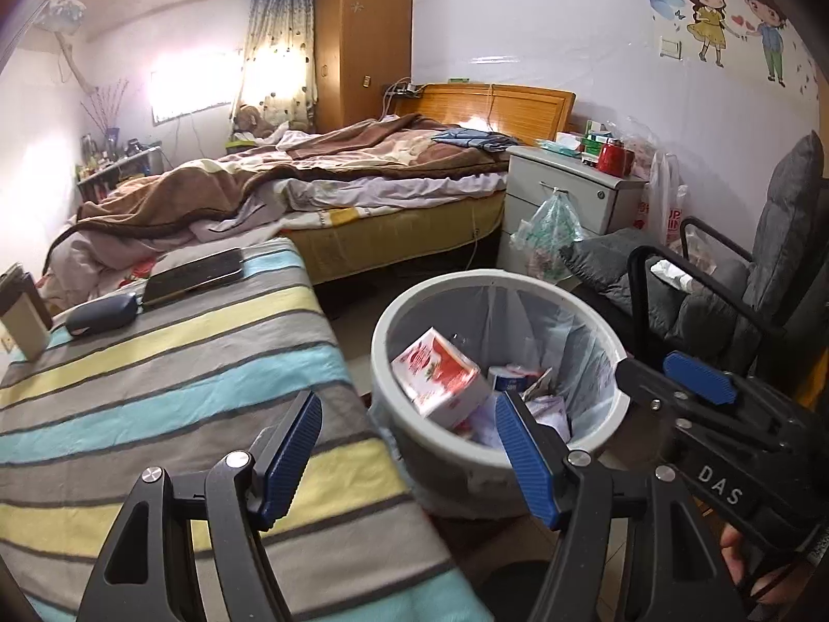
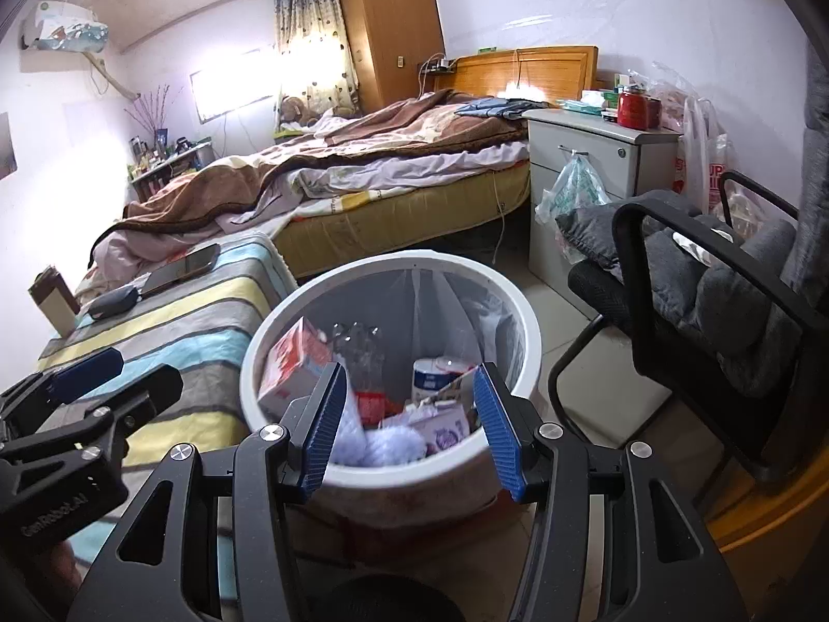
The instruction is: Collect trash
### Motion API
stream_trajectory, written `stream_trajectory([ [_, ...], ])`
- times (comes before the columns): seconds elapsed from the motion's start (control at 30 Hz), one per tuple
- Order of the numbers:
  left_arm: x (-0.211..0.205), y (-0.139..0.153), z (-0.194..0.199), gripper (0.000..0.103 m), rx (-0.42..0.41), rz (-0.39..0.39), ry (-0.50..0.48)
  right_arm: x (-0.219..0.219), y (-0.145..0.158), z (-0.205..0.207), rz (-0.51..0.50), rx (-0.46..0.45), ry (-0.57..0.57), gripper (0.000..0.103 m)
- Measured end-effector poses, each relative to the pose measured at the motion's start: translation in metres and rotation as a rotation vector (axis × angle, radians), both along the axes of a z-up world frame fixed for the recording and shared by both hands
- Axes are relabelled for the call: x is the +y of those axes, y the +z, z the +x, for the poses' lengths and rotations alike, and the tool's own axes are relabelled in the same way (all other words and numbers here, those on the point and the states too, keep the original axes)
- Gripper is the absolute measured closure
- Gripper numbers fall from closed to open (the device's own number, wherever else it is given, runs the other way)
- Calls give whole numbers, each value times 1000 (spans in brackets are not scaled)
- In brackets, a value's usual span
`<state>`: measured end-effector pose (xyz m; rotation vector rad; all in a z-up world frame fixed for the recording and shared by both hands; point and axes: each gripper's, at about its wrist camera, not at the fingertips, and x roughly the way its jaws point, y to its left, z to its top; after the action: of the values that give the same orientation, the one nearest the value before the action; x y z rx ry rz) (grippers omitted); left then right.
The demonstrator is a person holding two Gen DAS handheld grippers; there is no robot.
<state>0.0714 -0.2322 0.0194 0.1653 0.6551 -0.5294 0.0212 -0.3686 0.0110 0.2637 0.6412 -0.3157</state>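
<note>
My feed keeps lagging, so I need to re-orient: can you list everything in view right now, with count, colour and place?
trash bin: 1, white, on floor beside striped table
carton: 1, red and white, inside bin
paper roll: 1, white and blue, inside bin
striped table: 1, grey, yellow and blue, left of bin
phone: 1, black, on table
pouch: 1, dark blue, on table
bed: 1, brown blanket, behind table
nightstand: 1, white, beside bed
chair: 1, black with grey cushion, right of bin
left gripper: open, empty
right gripper: open, empty, over bin
</note>
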Motion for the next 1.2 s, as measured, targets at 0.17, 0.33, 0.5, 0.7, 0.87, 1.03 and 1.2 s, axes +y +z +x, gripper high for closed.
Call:
stream_trajectory([
  [0.17, 11, -3, -20, 34, -29, 0, 9, 10, -3, -17, -8, -20, -11, 49],
  [0.33, 17, -6, -32, 34, -41, -2, 20, 22, -2, -31, -72, -45, -48, 49],
  [0.5, 25, -6, -40, 34, -45, -20, 36, 24, 1, -39, -63, -75, -63, 50],
  [0.7, 31, -7, -48, 34, -60, -14, 55, 30, -2, -41, -77, -86, -70, 50],
  [0.87, 33, -9, -52, 34, -57, -12, 60, 36, -4, -44, -75, -82, -68, 50],
  [1.03, 36, -9, -54, 34, -57, -15, 62, 39, -3, -45, -75, -82, -66, 50],
  [1.2, 37, -8, -53, 34, -53, -15, 63, 44, -1, -46, -87, -77, -64, 50],
])
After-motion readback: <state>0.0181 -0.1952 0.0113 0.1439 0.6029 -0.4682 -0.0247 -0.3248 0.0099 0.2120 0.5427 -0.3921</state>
